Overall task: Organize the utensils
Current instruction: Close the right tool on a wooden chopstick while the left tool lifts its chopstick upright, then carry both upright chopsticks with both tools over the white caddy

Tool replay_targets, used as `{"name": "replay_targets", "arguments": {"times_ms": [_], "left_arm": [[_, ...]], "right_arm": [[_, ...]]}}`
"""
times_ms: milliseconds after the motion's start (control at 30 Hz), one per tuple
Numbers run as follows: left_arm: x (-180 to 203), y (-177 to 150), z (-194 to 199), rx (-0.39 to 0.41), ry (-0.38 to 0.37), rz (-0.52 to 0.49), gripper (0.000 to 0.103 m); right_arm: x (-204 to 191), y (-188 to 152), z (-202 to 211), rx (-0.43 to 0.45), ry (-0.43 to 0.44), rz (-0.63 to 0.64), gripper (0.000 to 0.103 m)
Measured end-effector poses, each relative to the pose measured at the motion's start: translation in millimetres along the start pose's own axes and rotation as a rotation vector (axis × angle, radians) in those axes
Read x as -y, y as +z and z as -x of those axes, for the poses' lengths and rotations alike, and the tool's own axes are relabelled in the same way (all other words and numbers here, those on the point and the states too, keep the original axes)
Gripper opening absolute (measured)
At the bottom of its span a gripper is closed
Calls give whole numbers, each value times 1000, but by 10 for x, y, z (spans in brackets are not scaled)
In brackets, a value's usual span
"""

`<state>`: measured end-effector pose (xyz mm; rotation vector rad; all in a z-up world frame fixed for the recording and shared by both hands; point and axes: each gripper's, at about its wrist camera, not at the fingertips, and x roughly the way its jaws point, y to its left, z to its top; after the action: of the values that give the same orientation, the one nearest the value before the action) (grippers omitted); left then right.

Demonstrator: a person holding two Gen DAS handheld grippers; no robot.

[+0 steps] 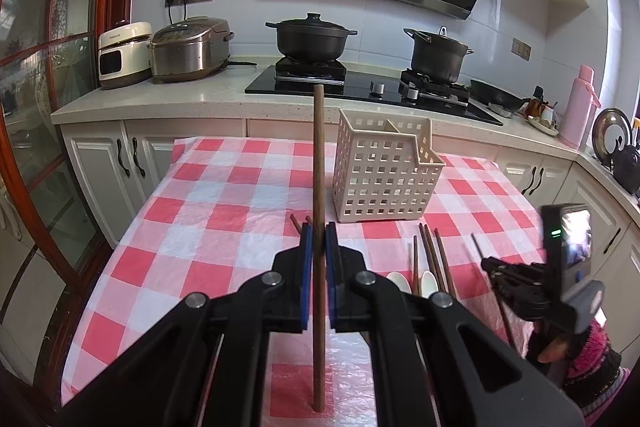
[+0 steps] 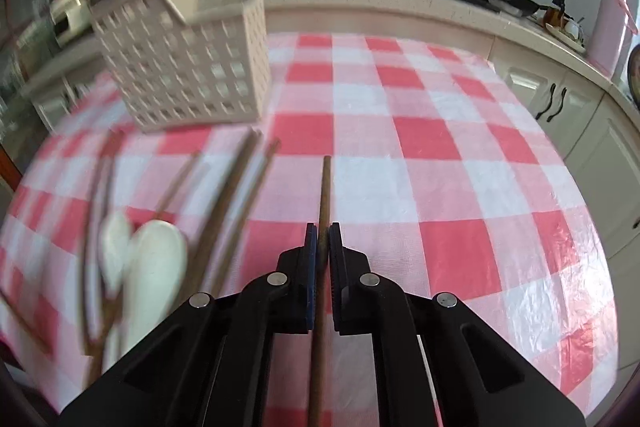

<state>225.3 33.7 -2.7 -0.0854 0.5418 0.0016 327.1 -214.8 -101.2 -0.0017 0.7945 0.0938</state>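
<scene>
Keep left gripper (image 1: 319,227) clamped on its upright chopstick (image 1: 319,155) and right gripper (image 2: 322,227) clamped on other chopstick (image 2: 325,187) lying along table; carry each over basket (image 1: 384,167) standing beyond, lower tip-first into one compartment; then release.

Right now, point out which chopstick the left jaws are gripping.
The upright chopstick pinched between the left gripper jaws, its tip rising beside the cream basket. The other chopsticks lie flat on the checked cloth near the white spoons.
</scene>
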Motion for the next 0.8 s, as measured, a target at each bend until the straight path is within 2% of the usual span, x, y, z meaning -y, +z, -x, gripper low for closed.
{"name": "replay_targets", "arguments": {"times_ms": [200,400,800], "left_arm": [[44,-3,38,6,-10,-12,6],[80,14,92,15,-15,-22,6],[195,82,161,40,-22,-56,6]], "right_arm": [[-69,80,602,186,58,4,6],[-177,128,1059,336,57,44,6],[-196,174,1400,474,83,58,6]]}}
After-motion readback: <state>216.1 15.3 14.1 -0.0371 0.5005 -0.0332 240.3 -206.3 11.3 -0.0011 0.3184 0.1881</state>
